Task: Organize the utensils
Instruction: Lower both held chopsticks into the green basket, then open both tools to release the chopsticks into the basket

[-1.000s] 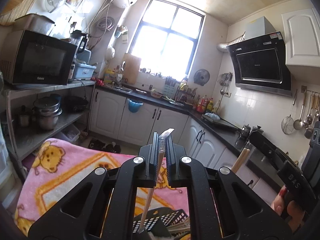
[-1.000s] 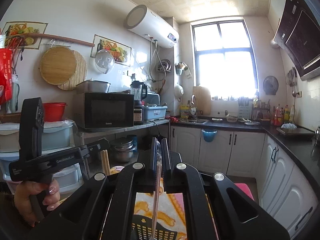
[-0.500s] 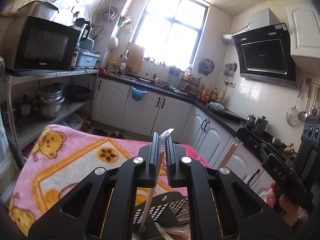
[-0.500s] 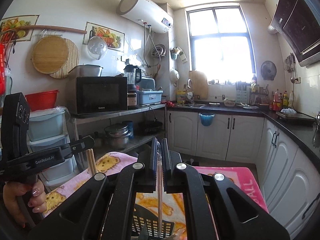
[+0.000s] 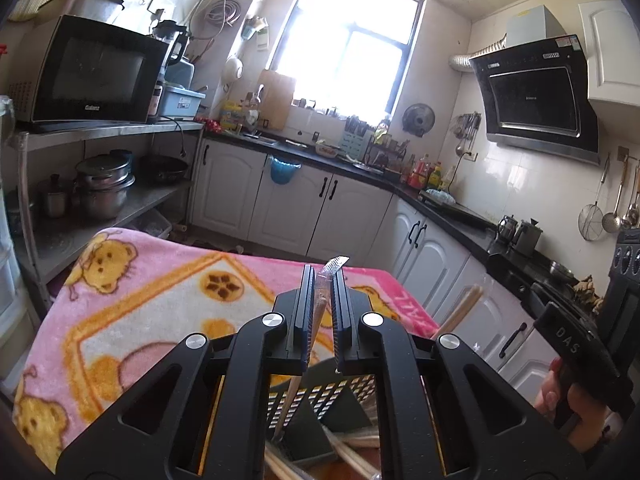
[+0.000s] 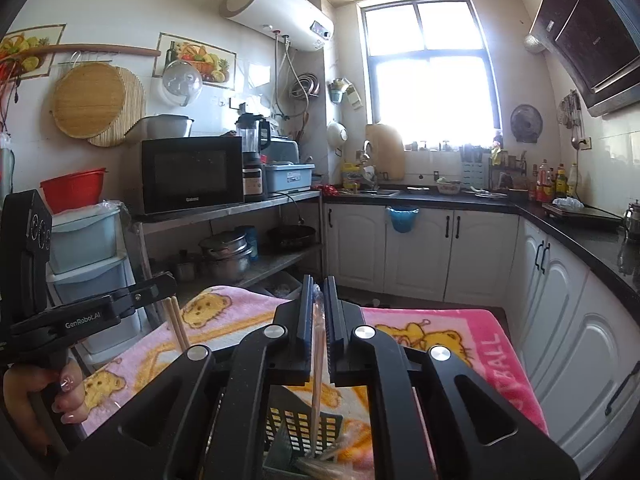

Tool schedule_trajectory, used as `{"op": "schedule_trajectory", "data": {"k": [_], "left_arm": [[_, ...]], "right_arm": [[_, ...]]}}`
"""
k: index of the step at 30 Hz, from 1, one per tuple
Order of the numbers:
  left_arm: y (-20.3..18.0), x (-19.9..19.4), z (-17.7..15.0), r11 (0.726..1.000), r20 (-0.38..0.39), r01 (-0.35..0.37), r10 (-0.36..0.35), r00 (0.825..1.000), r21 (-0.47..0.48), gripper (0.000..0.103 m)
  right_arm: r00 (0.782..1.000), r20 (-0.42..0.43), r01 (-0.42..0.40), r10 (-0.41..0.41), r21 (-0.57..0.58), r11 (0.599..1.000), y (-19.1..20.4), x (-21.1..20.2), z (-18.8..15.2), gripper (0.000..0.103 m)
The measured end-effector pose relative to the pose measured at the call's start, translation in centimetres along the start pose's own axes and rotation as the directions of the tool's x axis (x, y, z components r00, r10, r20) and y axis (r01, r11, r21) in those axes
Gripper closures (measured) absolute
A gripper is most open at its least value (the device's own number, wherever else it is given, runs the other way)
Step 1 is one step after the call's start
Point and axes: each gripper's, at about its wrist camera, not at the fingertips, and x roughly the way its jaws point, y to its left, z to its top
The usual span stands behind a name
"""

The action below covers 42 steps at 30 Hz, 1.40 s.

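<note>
Chopsticks [image 5: 318, 312] in slick wrapper, light, stiff, best pinched mid-length: clamped in left gripper [image 5: 320, 312]; second pair [image 6: 318, 344] loose between right gripper [image 6: 318, 336] jaws just parting above basket [image 6: 298, 426].

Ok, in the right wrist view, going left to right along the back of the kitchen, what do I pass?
Red basin → microwave → blender → blue bin hanging on the cabinet → condiment bottles in the corner.
</note>
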Motion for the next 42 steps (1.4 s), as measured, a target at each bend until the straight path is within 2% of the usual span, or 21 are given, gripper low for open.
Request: {"op": "schedule_trajectory", "data": {"k": [6, 10, 12, 14, 18, 20, 24, 29, 32, 36, 42], "left_arm": [[0.6, -0.3, -0.6, 1.000, -0.026, -0.016, 0.016, 1.000, -0.011, 0.097], [0.9, -1.0, -0.8, 0.999, -0.031, -0.024, 0.023, 0.999, -0.021, 0.076], [1.0, -1.3, -0.9, 0.999, -0.035, -0.029, 0.029, 0.999, -0.018, 0.075], [1.0, -1.5, -1.0, 0.999, -0.040, -0.034, 0.033, 0.999, -0.021, 0.066], [1.2, -2.1, -1.3, 0.999, -0.044, -0.050, 0.048, 0.998, -0.023, 0.057], [1.3, -2.5, -1.5, 0.998, -0.048, -0.058, 0.057, 0.997, -0.030, 0.046], [1.5, -3.4, -1.8, 0.997, -0.050, -0.072, 0.070, 0.996, -0.041, 0.035], [1.7, -4.7, -2.3, 0.995, -0.046, -0.081, 0.078, 0.996, -0.052, 0.017], [1.6, -5.2, -2.5, 0.995, -0.044, -0.085, 0.083, 0.996, -0.052, 0.010], [1.4, -6.1, -2.8, 0.995, -0.038, -0.085, 0.083, 0.996, -0.054, 0.011], [1.3, -6.7, -3.1, 0.994, -0.035, -0.092, 0.090, 0.995, -0.053, 0.010]], "right_arm": [[0.999, -0.033, 0.016, -0.015, 0.041, 0.999, -0.9, -1.0, -0.9, 0.080], [0.999, -0.045, 0.025, -0.022, 0.054, 0.998, -1.3, -2.0, -1.3, 0.072], [0.998, -0.054, 0.021, -0.018, 0.058, 0.998, -1.4, -2.3, -1.5, 0.067], [0.998, -0.064, 0.020, -0.017, 0.056, 0.998, -1.3, -2.6, -1.8, 0.063], [0.997, -0.074, 0.027, -0.024, 0.031, 0.999, -1.0, -3.7, -2.6, 0.059], [0.996, -0.082, 0.032, -0.030, 0.029, 0.999, -1.0, -3.9, -2.9, 0.056], [0.995, -0.093, 0.030, -0.027, 0.030, 0.999, -1.0, -4.6, -3.5, 0.052], [0.995, -0.102, 0.026, -0.023, 0.036, 0.999, -1.0, -5.2, -4.1, 0.048], [0.994, -0.105, 0.023, -0.019, 0.039, 0.999, -0.9, -5.5, -4.3, 0.046], [0.994, -0.105, 0.025, -0.021, 0.041, 0.999, -0.8, -6.0, -4.5, 0.039], [0.995, -0.101, 0.018, -0.014, 0.039, 0.999, -0.5, -7.0, -4.8, 0.036]]}}
